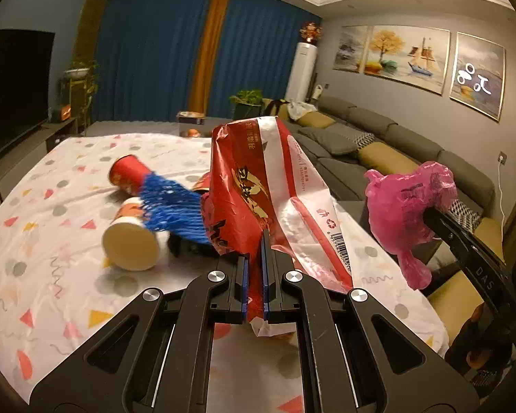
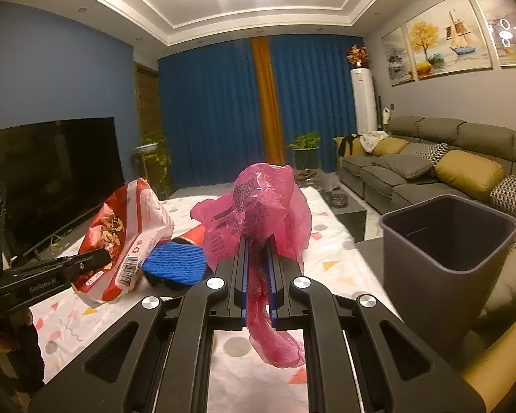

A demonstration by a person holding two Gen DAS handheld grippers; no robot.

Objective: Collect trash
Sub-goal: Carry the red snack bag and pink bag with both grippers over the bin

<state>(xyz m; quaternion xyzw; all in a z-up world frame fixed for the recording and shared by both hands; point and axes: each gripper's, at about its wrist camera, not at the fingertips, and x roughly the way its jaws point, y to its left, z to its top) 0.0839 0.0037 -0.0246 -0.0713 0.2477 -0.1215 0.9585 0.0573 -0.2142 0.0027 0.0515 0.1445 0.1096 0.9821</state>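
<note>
The left claw (image 1: 256,261) is clamped on a red-and-white wrapper (image 1: 258,186), which stands up crumpled from between its pads, above the tabletop (image 1: 44,241) with its patterned cloth. In the left wrist view, a blue net (image 1: 170,208) lies at about 10 o'clock of that claw, draped over two cups on their sides: a red cup (image 1: 125,173) farther back and a pale-bottomed cup (image 1: 132,246) nearer. The right claw (image 2: 258,268) is pinched on a pink bag (image 2: 258,206), whose tail hangs down between the pads; the same bag shows at 3 o'clock in the left view. From the right wrist camera, a dark bin (image 2: 443,244) stands open at 3 o'clock, beside the tabletop, with the sofa (image 2: 412,172) beyond it at 2 o'clock.
</note>
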